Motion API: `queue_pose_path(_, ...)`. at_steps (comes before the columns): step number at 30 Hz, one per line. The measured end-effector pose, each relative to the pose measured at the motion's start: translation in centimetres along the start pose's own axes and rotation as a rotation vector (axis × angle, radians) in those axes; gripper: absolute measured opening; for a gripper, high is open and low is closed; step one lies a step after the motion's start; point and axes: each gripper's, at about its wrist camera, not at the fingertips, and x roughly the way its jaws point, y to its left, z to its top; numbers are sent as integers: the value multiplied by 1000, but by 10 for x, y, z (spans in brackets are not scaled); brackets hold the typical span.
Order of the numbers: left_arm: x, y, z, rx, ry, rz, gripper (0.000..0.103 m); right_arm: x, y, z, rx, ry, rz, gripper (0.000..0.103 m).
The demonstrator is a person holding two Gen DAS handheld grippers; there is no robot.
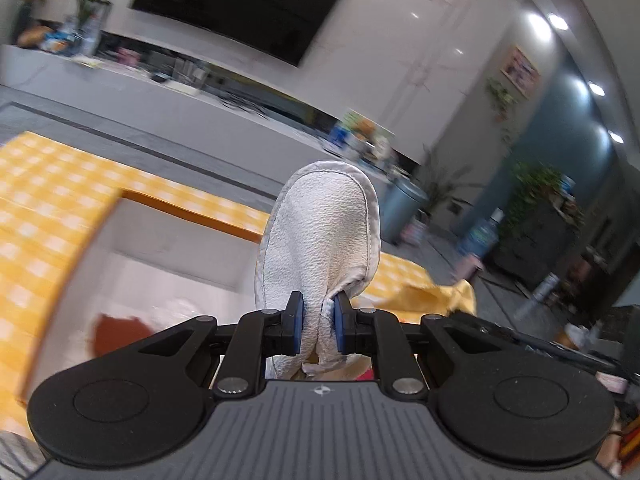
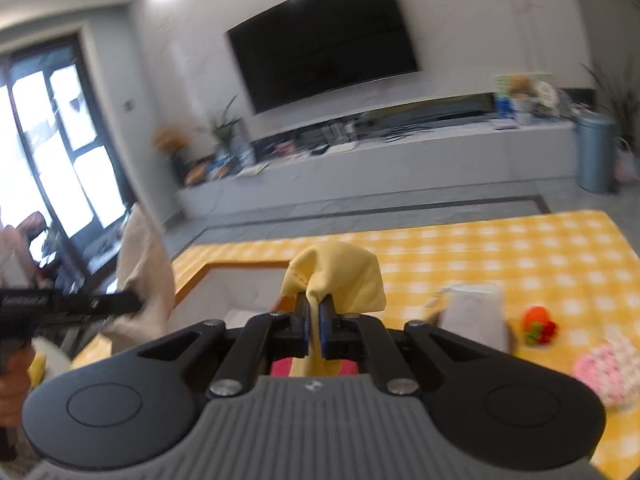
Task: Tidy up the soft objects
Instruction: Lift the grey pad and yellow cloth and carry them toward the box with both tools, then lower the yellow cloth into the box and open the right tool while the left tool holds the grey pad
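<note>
The left gripper (image 1: 316,322) is showing a matte black body with two round discs, a grey ribbed plate with a small white emblem, silver screws at the link joints and blue pads (image 1: 297,312) on the fingers. The right gripper (image 2: 314,326) is looking the same: black links, silver screws, grey ribbed plate, blue pads (image 2: 325,330).

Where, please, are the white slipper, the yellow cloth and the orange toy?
white slipper (image 1: 320,232): left wrist view, textured sole.
yellow cloth (image 2: 340,272): right wrist view, bunched top.
orange toy (image 2: 536,318): right wrist view, orange body.
</note>
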Motion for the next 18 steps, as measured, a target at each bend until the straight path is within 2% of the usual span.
queue_pose_path(3, -9, 14, 1, -4, -59, 76, 17, 16, 33, 2, -61, 35, 14, 3)
queue_pose_path(6, -13, 27, 4, -21, -88, 107, 17, 33, 64, 8, -105, 62, 45, 3)
queue_pose_path(13, -14, 62, 2, -70, -91, 82, 17, 87, 122, 21, -191, 131, 57, 2)
queue_pose_path(18, -16, 98, -2, -126, -92, 67, 17, 137, 144, 20, -239, 207, 41, 2)
